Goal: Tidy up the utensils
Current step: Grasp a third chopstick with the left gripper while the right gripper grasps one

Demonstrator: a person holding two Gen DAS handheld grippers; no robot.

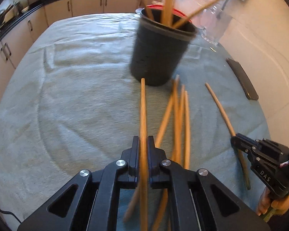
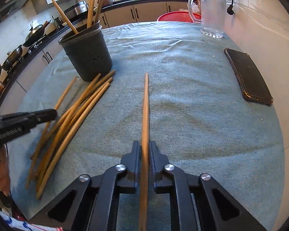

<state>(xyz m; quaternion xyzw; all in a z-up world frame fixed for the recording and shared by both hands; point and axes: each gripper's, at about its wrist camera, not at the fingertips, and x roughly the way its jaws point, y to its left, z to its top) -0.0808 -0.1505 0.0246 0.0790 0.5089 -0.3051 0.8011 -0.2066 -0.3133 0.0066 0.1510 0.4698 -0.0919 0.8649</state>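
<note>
A dark grey utensil cup (image 1: 160,48) (image 2: 86,53) stands on the cloth-covered table (image 1: 77,96) with several wooden chopsticks upright in it. A pile of loose chopsticks (image 1: 179,115) (image 2: 73,119) lies in front of it. My left gripper (image 1: 144,144) is shut on one chopstick (image 1: 143,111), which points at the cup's base. My right gripper (image 2: 145,148) is shut on another chopstick (image 2: 145,105), which points across the cloth. The right gripper also shows in the left wrist view (image 1: 236,140), and the left gripper in the right wrist view (image 2: 55,113).
A black phone (image 2: 248,75) (image 1: 242,79) lies near the table's right edge by the wall. A clear glass pitcher (image 2: 212,15) (image 1: 212,19) and a red basket (image 2: 175,16) stand at the back. Kitchen counters and cabinets run behind and left.
</note>
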